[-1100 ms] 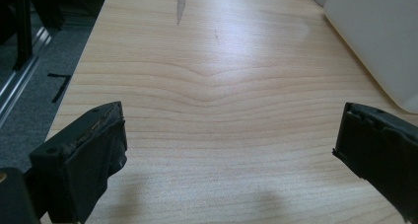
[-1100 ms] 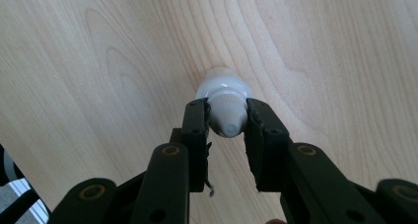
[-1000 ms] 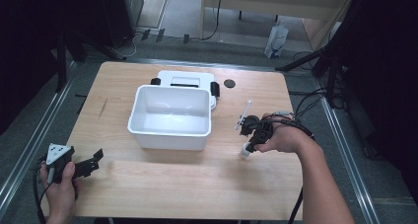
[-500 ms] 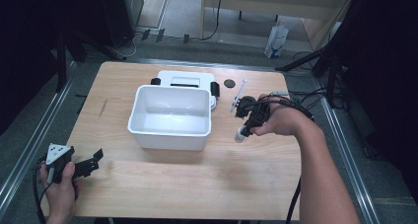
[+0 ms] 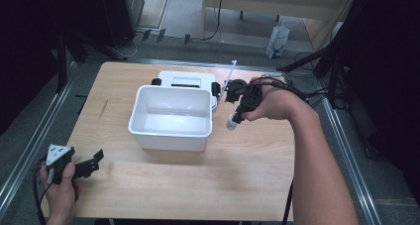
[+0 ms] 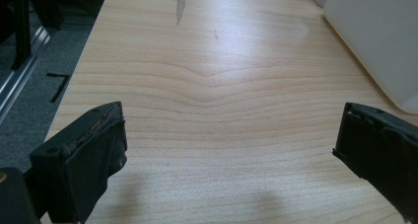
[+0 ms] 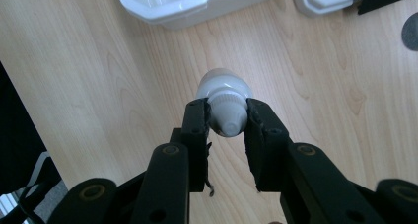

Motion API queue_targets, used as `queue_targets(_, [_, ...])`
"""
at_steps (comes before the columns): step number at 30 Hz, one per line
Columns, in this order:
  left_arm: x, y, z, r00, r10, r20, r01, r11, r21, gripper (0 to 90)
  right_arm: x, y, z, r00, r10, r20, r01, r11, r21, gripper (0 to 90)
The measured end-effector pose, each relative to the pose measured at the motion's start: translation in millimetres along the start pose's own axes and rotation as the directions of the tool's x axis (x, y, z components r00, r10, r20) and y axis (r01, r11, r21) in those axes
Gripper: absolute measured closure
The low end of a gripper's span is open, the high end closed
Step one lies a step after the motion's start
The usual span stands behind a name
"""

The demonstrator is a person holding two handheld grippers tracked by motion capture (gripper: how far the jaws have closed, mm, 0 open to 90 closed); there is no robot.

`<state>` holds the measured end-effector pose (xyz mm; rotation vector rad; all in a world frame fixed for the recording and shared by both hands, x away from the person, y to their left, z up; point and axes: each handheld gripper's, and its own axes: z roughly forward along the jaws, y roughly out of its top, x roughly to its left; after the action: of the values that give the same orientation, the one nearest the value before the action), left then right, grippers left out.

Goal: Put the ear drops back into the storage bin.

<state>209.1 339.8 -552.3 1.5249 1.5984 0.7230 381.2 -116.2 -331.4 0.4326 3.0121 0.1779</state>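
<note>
The right tool (image 7: pixel 226 118) is clamped on the ribbed cap of a small white bottle (image 7: pixel 224 93), held above the counter (image 5: pixel 257 150) just right of the white tub (image 5: pixel 171 117). The left tool (image 6: pixel 231 150), jaws wide apart, rests at the near-left counter corner.

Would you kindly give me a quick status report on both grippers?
Right gripper shut on small white bottle, held above table beside white bin. Left gripper open, idle over bare table. Nothing in the way.
</note>
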Motion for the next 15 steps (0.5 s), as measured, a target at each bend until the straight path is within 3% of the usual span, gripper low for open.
queue_targets(15, [0.1,-0.1,-0.1,1.0,-0.006,0.002,0.006,1.0,0.0,0.1,3.2,33.0,-16.7,0.9992,-0.036,0.016,0.037,0.999,-0.031,72.3])
